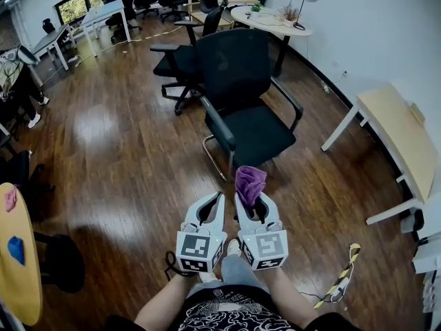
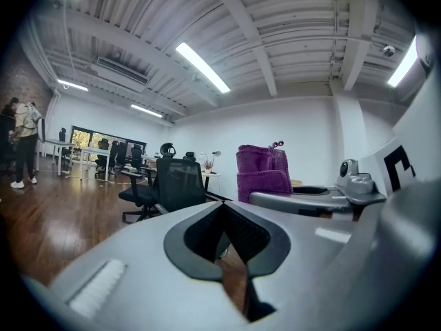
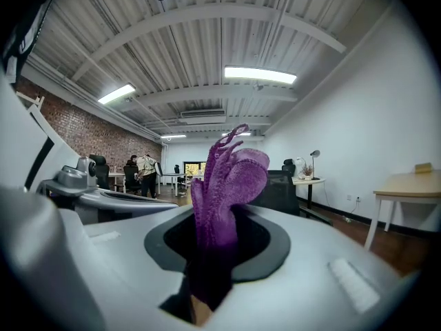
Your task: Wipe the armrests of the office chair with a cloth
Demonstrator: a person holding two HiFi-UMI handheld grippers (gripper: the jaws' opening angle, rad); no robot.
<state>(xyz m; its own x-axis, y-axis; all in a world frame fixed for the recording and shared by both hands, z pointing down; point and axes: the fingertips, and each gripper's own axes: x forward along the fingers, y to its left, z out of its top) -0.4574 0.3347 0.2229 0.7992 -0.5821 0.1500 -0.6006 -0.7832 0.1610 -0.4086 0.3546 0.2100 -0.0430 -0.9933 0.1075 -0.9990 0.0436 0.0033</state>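
The right gripper [image 1: 249, 202] has its fingers [image 3: 324, 247] pinched on a crumpled purple terry cloth [image 1: 250, 183], which sticks out past the fingertips. Just beside it, the left gripper [image 1: 216, 200] has its fingers pressed together on nothing. The black mesh office chair [image 1: 242, 88] with dark armrests [image 1: 218, 128] stands ahead of both sets of fingertips, untouched.

A purple cloth [image 1: 249, 183] is held bunched and upright between the closed jaws of the right hand-held gripper [image 1: 251, 202], with its crumpled top fanned out above them. A black mesh-backed office chair [image 1: 242, 102] is stood on the wooden floor [image 1: 124, 150] just beyond. Its two dark armrests [image 1: 217, 126] are kept apart from the cloth.
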